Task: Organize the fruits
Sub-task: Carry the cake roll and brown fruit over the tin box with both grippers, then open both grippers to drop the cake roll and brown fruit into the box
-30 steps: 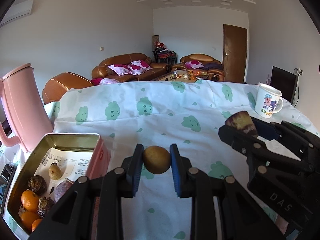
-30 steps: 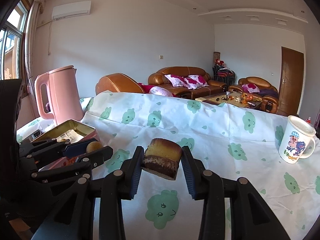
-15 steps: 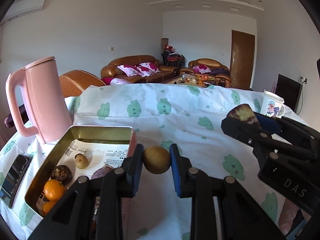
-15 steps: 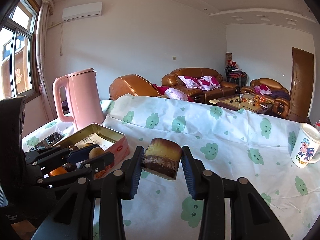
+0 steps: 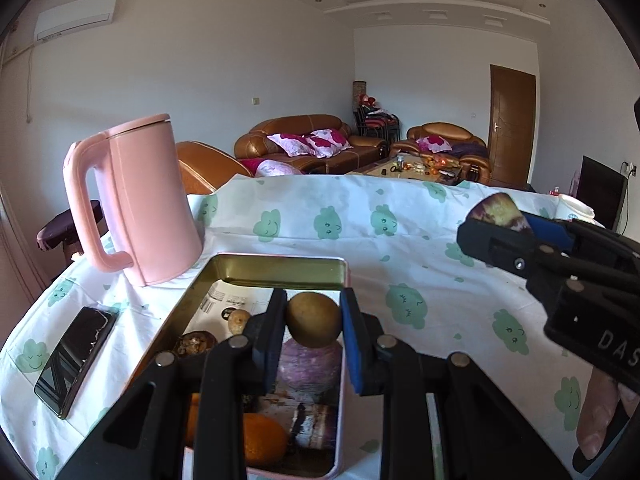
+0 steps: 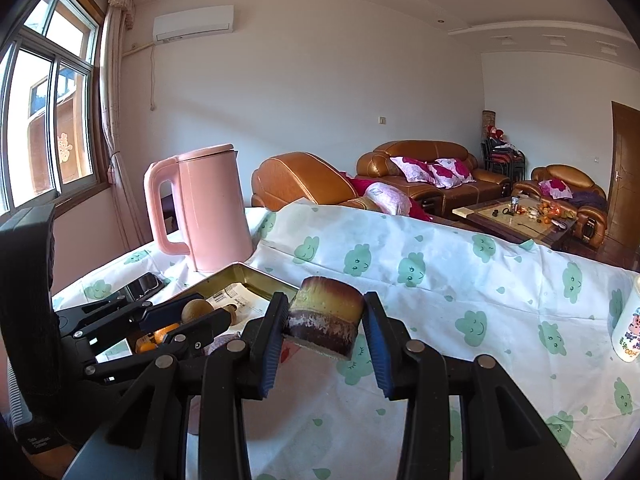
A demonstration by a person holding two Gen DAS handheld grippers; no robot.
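My left gripper [image 5: 314, 320] is shut on a small round brown fruit [image 5: 314, 319] and holds it above the open metal tin [image 5: 280, 266]. The tin holds an orange [image 5: 262, 438], a purple fruit [image 5: 310, 364], a small tan fruit [image 5: 239, 320] and a dark brown one [image 5: 194, 343]. My right gripper [image 6: 325, 326] is shut on a cut piece of sugarcane [image 6: 325, 316], yellow on top and purple below, held above the tablecloth just right of the tin [image 6: 256, 280]. The left gripper with its fruit [image 6: 196, 309] shows at the left of the right wrist view.
A pink kettle [image 5: 140, 200] stands behind the tin on the left. A black phone [image 5: 76, 356] lies left of the tin. A cartoon mug [image 6: 630, 328] stands at the far right. The cloud-print tablecloth [image 5: 400, 240] covers the table.
Both grippers moved left toward the tin. The left gripper with the round fruit went from beside the tin to over it. Both grips are unchanged.
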